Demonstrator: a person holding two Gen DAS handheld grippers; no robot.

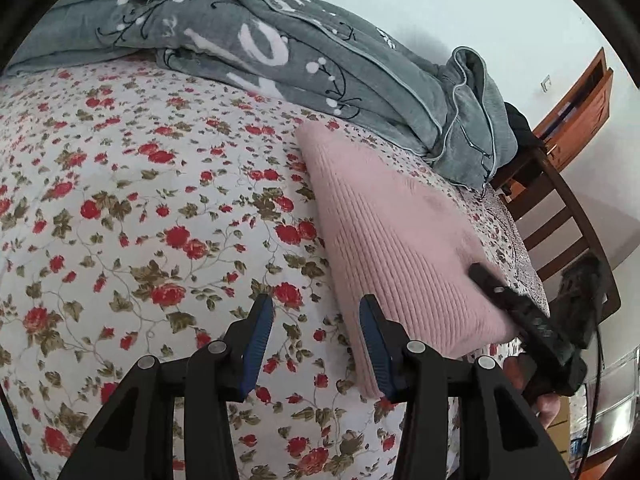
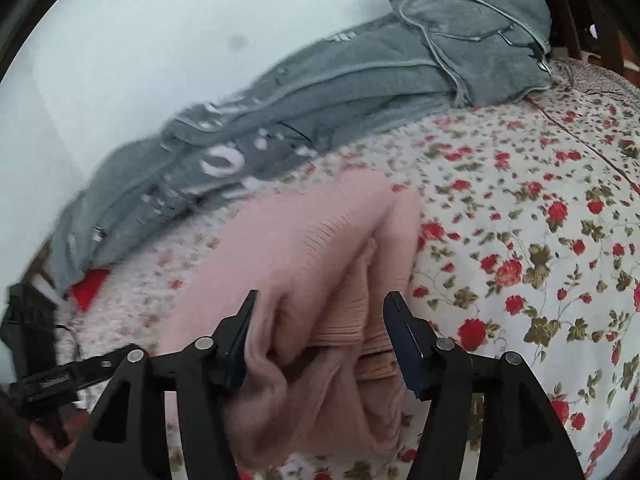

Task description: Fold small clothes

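A pink ribbed knit garment (image 1: 384, 236) lies folded on the floral bedsheet (image 1: 140, 200). My left gripper (image 1: 316, 344) is open and empty, its jaws over the sheet just left of the garment's near edge. In the left wrist view the right gripper (image 1: 520, 312) rests on the garment's right edge. In the right wrist view the right gripper (image 2: 320, 336) is open, its jaws either side of bunched pink folds (image 2: 320, 264) without clamping them. The left gripper's body (image 2: 44, 376) shows at the lower left there.
A grey blanket with white lettering (image 1: 280, 40) lies heaped along the far side of the bed, against a white wall. A dark wooden chair (image 1: 560, 216) stands beyond the bed's right end, with a wooden cabinet (image 1: 584, 108) behind it. A red item (image 2: 90, 284) lies under the blanket edge.
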